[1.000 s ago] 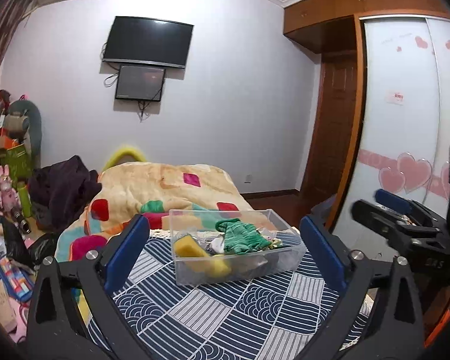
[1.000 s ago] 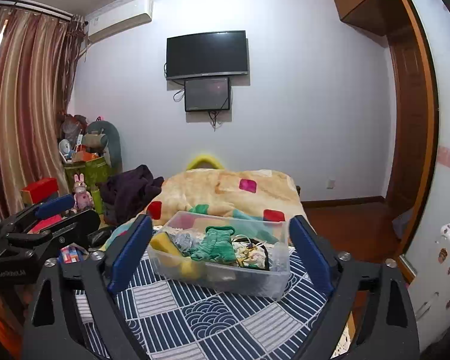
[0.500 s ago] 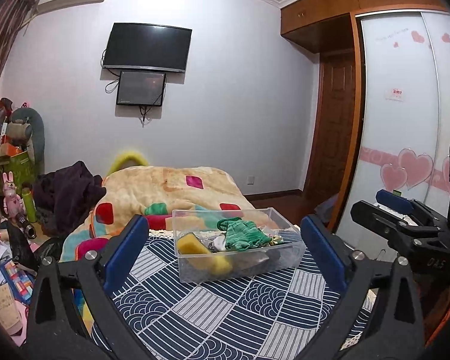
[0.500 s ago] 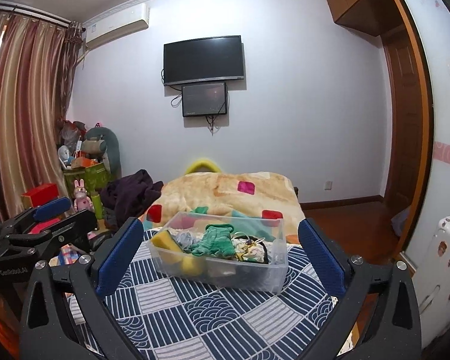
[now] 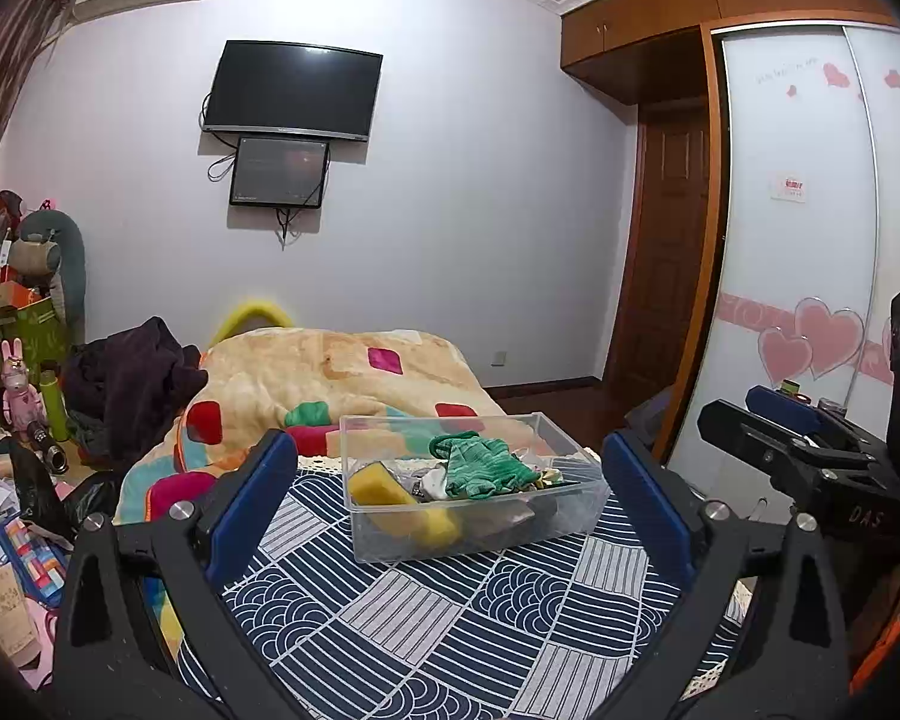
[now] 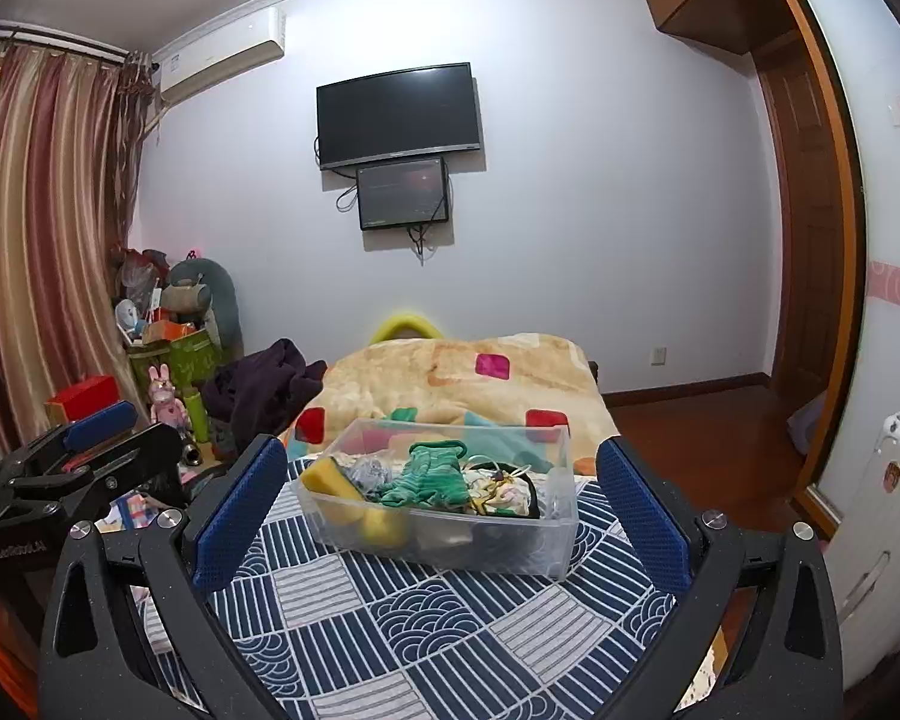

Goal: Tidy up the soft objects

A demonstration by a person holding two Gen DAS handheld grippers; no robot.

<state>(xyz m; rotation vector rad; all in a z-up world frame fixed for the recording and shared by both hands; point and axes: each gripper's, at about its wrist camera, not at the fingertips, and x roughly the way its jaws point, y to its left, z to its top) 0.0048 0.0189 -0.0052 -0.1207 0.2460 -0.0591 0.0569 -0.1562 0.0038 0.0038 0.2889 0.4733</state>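
Note:
A clear plastic box [image 5: 576, 495] [image 6: 555, 540] stands on a table with a navy patterned cloth [image 5: 426, 618] [image 6: 426, 630]. It holds a green knitted glove [image 5: 480, 468] [image 6: 429, 477], a yellow sponge [image 5: 378, 489] [image 6: 327, 474] and other small soft items. My left gripper [image 5: 450, 498] is open and empty, held back from the box. My right gripper [image 6: 444, 498] is open and empty too, also short of the box. Each gripper shows at the edge of the other's view.
Behind the table is a bed with a beige blanket [image 5: 330, 378] and dark clothes [image 5: 132, 372]. Clutter, boxes and a pink rabbit toy [image 5: 21, 384] fill the left floor. A wardrobe with sliding doors [image 5: 810, 240] stands at the right.
Both grippers have drawn back and lifted a little from the box, which now looks smaller and farther. Both stay open.

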